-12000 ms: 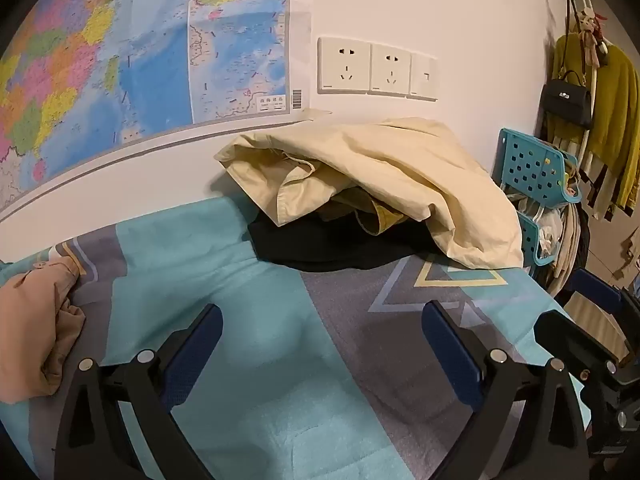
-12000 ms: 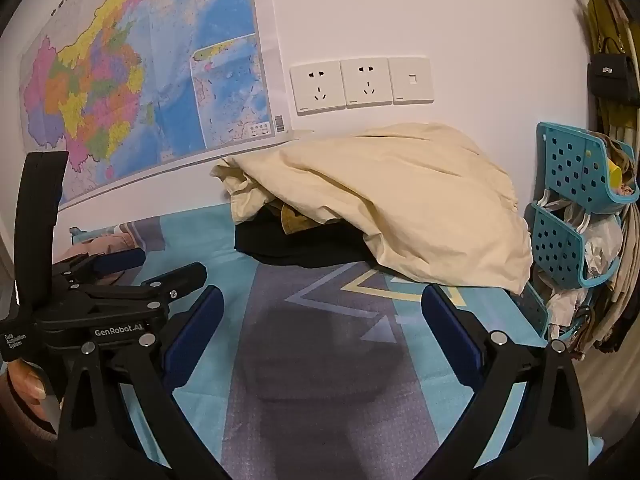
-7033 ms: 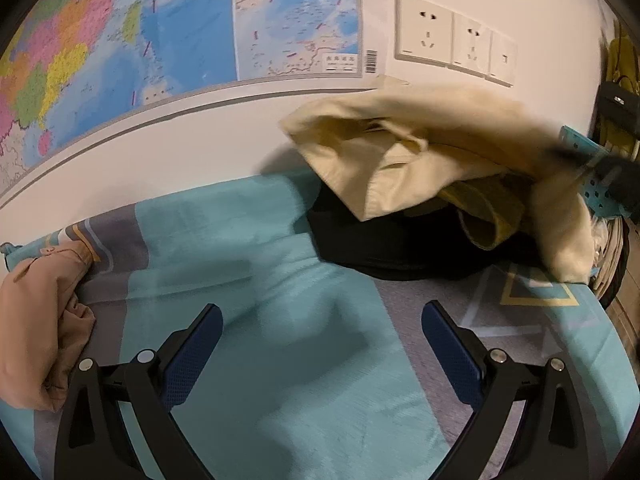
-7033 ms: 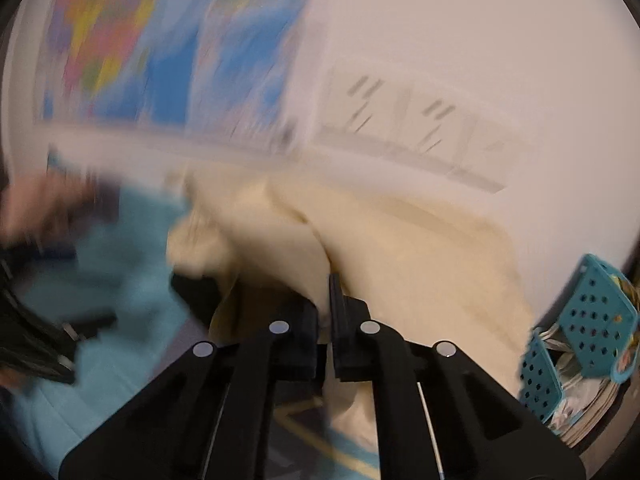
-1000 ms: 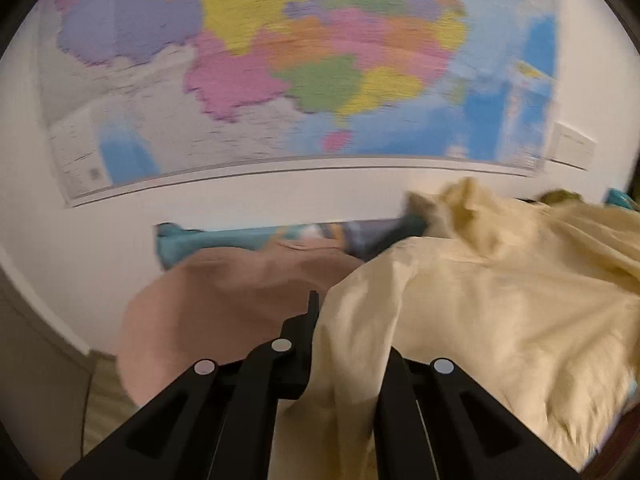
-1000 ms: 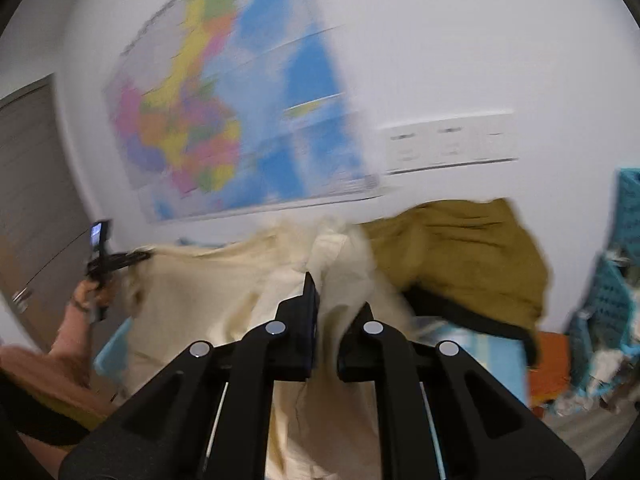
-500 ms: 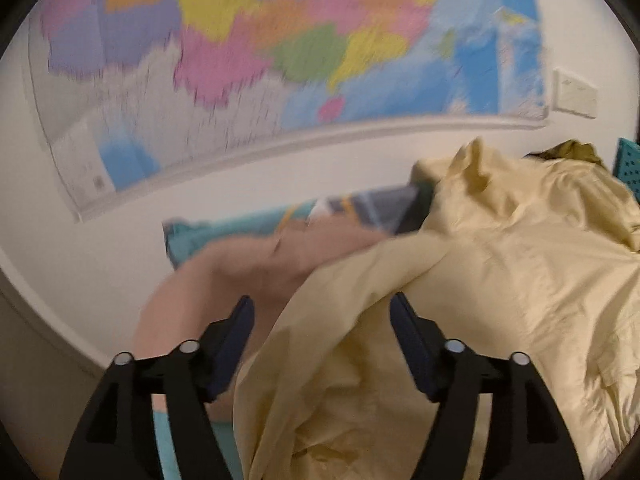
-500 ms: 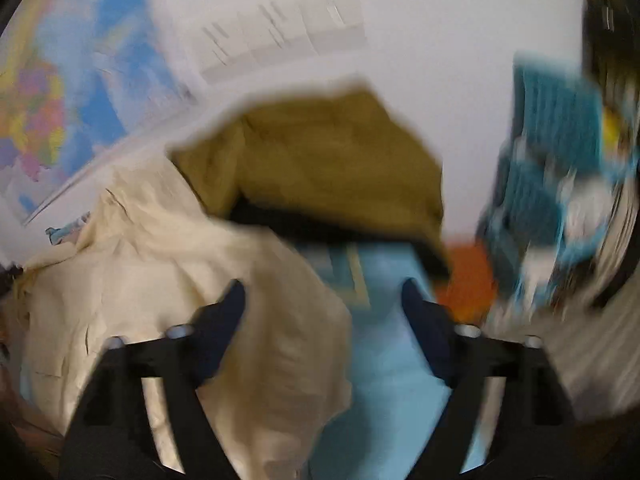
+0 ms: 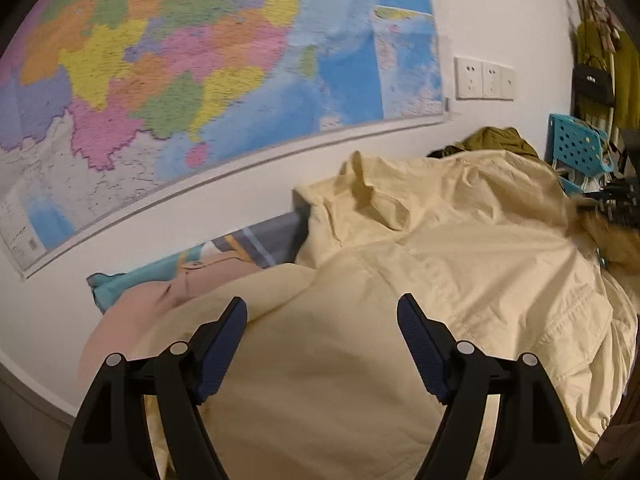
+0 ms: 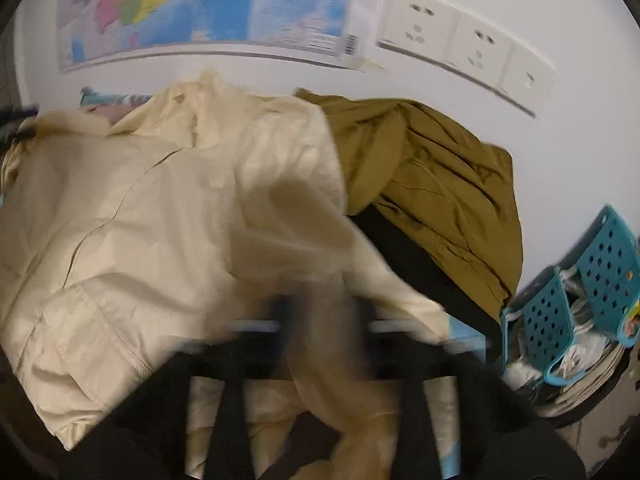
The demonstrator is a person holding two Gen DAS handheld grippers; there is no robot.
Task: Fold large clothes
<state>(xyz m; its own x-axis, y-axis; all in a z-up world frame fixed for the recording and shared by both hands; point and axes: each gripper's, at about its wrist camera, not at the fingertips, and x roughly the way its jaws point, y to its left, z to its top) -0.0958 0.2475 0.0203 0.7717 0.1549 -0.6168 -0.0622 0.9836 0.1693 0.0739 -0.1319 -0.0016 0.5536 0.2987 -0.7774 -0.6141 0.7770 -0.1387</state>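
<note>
Crumpled pale-yellow cotton jacket (image 9: 460, 264) spread across the teal-and-grey patterned bedsheet (image 9: 256, 240), against the white wall under the coloured map (image 9: 200, 72). Left gripper (image 9: 322, 320) released, jaws just widened, hovering above the fabric. Right gripper (image 10: 324, 320) motion-blurred, just closing, seemingly clenched on a jacket fold.

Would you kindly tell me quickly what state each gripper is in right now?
Left gripper: open, jaws just opened wide above the pale yellow cotton jacket, holding nothing.
Right gripper: blurred; jaws just closed, shut on a fold of that jacket.
</note>
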